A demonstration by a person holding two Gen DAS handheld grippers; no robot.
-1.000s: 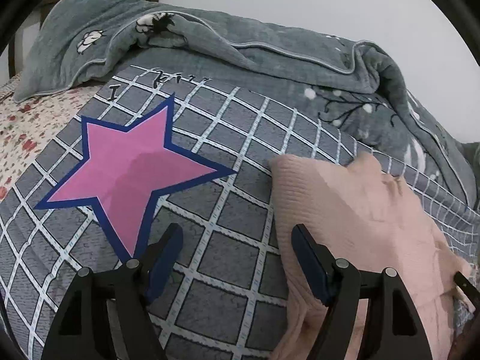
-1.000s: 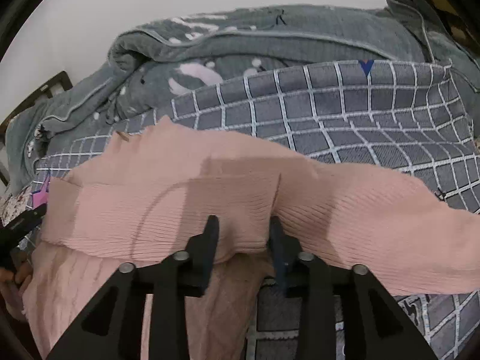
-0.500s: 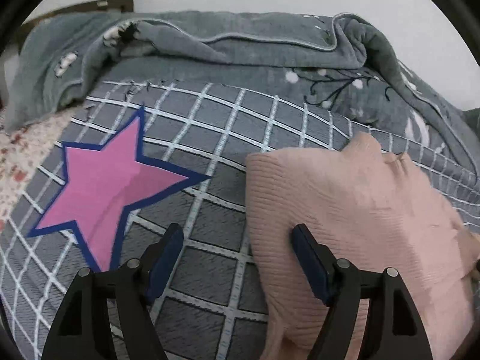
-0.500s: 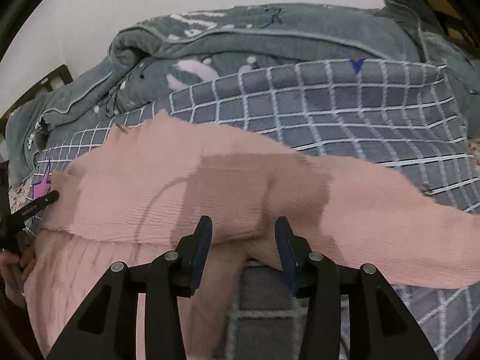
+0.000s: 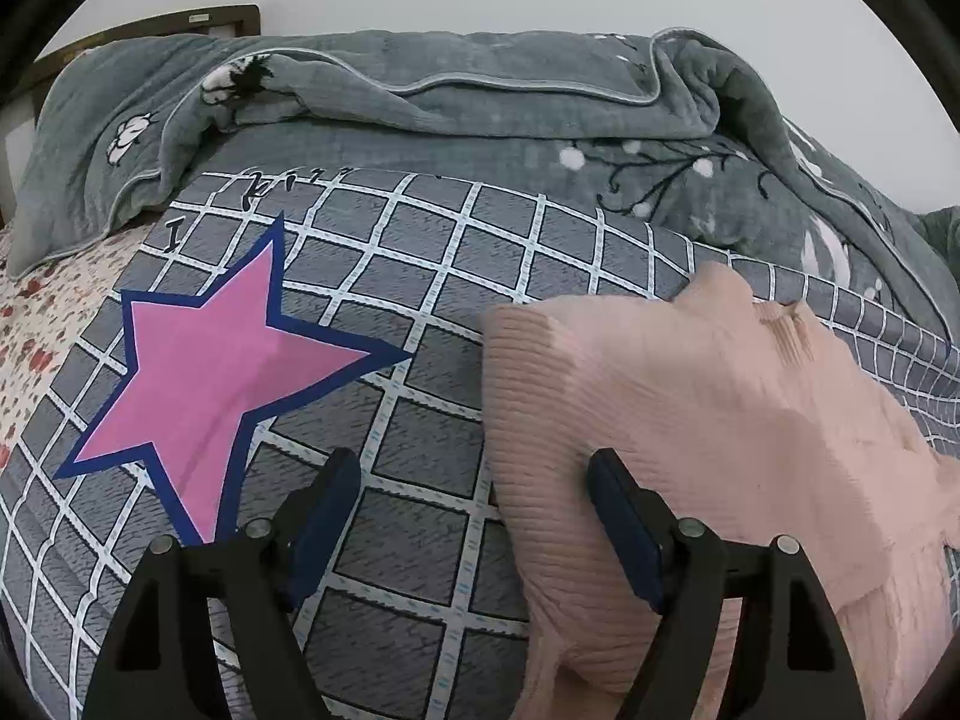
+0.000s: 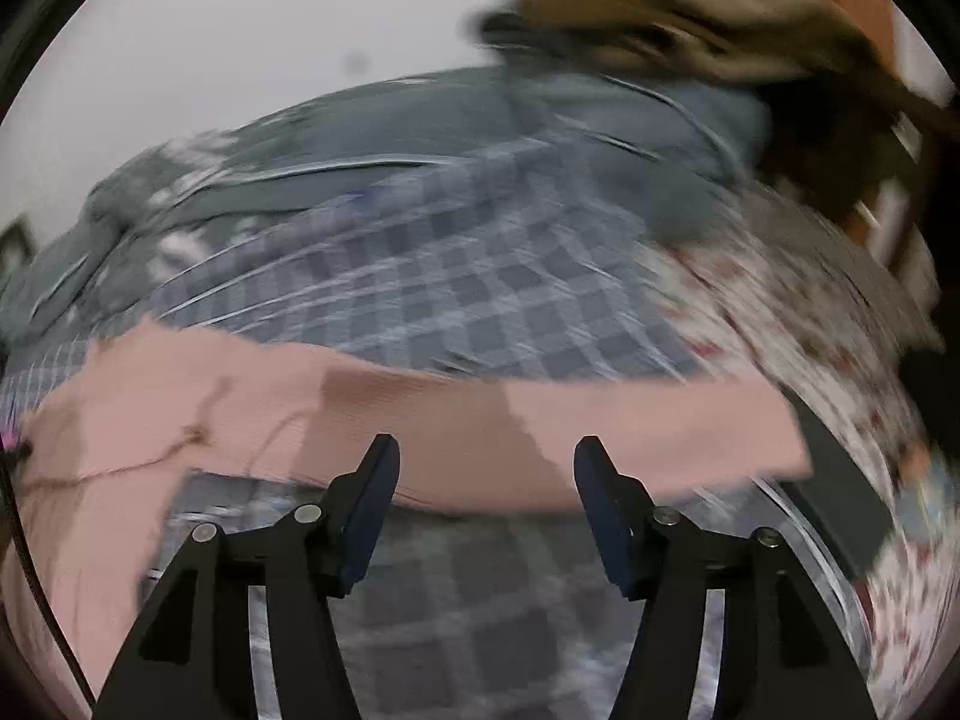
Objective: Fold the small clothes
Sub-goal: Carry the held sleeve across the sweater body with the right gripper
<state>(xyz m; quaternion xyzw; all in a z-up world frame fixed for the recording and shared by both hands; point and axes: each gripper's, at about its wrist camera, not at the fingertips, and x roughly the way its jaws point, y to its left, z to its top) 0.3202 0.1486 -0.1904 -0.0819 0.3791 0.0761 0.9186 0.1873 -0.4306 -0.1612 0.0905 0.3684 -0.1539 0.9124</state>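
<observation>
A pink ribbed sweater (image 5: 690,420) lies on the checked bed cover, its left side folded over into a straight edge. My left gripper (image 5: 471,468) is open just above the cover; that folded edge lies between its fingers, and the right finger (image 5: 618,516) hangs over the knit without pressing. The right wrist view is blurred by motion. There the sweater (image 6: 240,396) stretches one sleeve (image 6: 660,426) out to the right. My right gripper (image 6: 487,447) hovers in front of the sleeve with its jaws opening and nothing pinched between them.
The grey checked cover (image 5: 420,540) carries a big pink star (image 5: 222,372). A rumpled grey blanket (image 5: 480,96) is heaped along the wall behind it. A floral sheet (image 5: 36,324) shows at the left, and at the right in the other view (image 6: 810,312). A brown bundle (image 6: 690,18) sits far right.
The right gripper let go of the sweater's folded edge, opened wider and swung fast to the right along the sleeve. The left gripper stayed almost in place, rolling slightly.
</observation>
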